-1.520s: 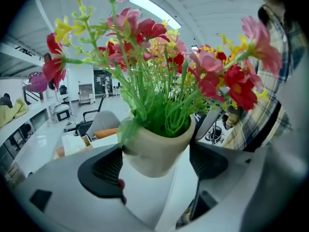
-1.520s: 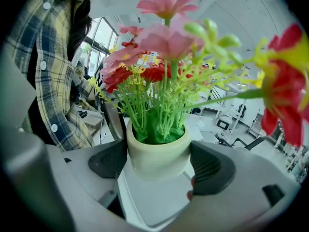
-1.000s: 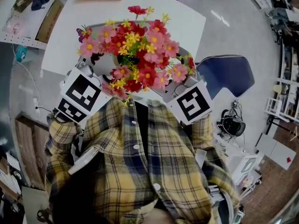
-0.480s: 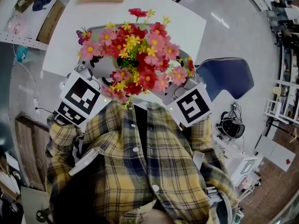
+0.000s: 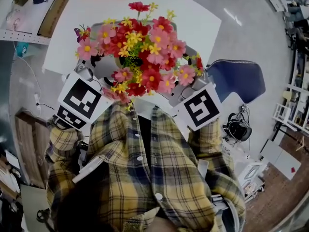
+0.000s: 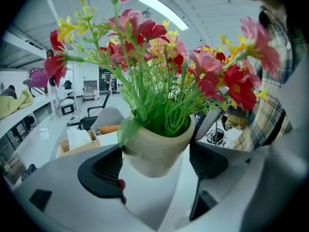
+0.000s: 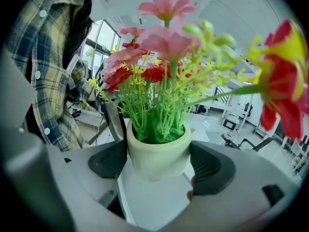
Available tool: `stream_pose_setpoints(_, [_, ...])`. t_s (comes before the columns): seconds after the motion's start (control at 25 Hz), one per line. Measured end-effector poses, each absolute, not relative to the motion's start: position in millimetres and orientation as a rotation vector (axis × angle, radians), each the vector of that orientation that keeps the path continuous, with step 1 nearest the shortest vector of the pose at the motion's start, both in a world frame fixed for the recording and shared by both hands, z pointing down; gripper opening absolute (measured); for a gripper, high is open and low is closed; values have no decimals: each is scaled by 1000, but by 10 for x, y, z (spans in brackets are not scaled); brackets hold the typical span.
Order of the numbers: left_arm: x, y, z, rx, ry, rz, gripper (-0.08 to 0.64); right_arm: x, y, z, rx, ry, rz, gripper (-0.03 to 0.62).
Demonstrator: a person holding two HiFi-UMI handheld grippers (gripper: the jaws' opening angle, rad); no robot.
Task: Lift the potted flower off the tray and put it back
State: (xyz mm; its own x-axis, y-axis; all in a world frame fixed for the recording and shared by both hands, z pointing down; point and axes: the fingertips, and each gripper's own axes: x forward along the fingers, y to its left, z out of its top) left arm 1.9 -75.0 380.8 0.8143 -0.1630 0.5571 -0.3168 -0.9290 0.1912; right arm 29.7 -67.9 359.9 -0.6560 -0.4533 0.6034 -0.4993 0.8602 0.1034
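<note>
White table (image 5: 193, 23) beneath potted flower (image 5: 145, 52) clamped between left claw (image 6: 154, 163) and right claw (image 7: 159, 164).

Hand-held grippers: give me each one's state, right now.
Left hand-held gripper: closed on the potted flower, jaws on either side of its pot.
Right hand-held gripper: closed on the same pot.
</note>
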Motion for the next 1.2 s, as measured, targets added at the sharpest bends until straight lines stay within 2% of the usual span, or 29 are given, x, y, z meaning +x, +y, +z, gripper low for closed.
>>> stream_pose_setpoints(1.2, [-12, -707, 3910, 2706, -360, 809, 428, 284, -626, 3733, 686, -2397, 175, 379])
